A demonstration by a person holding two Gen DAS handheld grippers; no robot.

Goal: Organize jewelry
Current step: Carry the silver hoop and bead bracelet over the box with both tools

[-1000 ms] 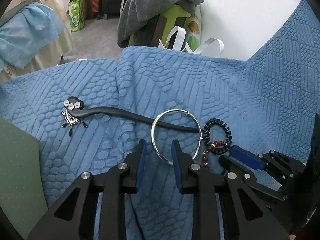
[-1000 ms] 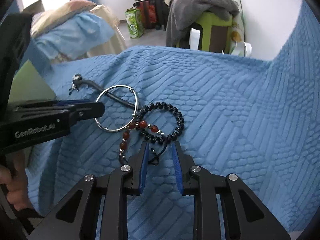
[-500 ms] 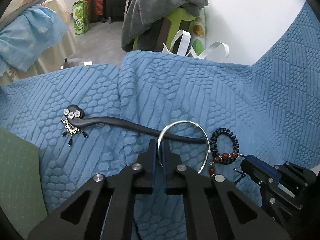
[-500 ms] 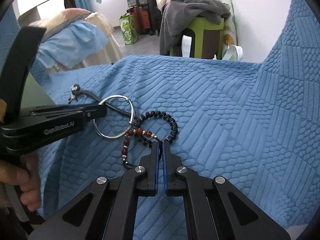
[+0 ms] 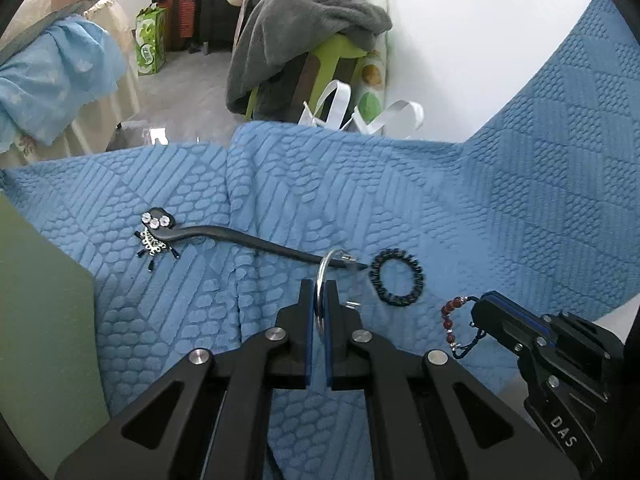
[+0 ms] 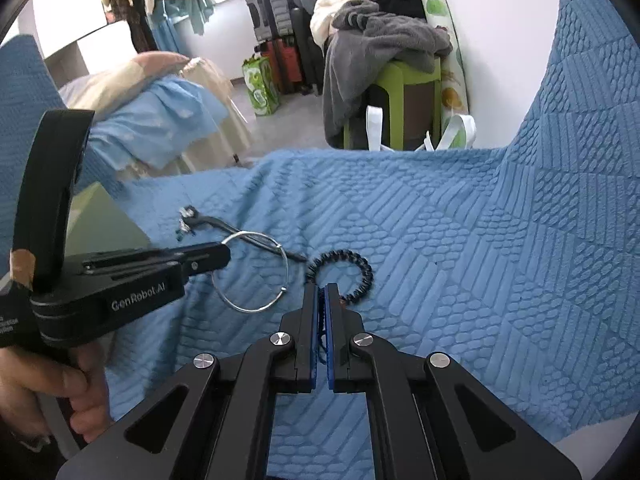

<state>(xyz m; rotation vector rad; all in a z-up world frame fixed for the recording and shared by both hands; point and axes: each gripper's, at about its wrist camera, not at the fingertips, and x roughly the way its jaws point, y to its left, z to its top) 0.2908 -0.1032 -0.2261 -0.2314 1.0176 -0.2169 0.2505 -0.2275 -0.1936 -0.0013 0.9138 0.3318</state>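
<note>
In the left wrist view, the left claw [image 5: 320, 312] is closed on the silver bangle [image 5: 325, 268], which stands on its edge between the two blue pads and rises a little past the tips. Just beyond the tips lies the black hairpin [image 5: 256, 242]; its thin end reaches under the bangle and its decorated head with three clear stones [image 5: 157, 220] is far to the left of the claw. To the right of the tips the black bead bracelet [image 5: 397, 278] lies flat on the blue bedspread [image 5: 400, 192]. Further right, the right claw [image 5: 486, 312] is closed on a dark cord – a string of red beads [image 5: 450, 318] hangs from it, above the bedspread.

In the right wrist view, the right claw [image 6: 321, 300] is shut on the dark cord [image 6: 320, 320], which shows as a thin line between the pads (the red beads cannot be seen here). Just ahead of the tips lies the black bead bracelet [image 6: 352, 270]. To the left of it, the silver bangle [image 6: 256, 272] is tilted, its left rim held in the left claw [image 6: 224, 254], and the hairpin [image 6: 224, 226] passes behind it. A hand [image 6: 44, 392] grips the handle of the left claw at the lower left.
</note>
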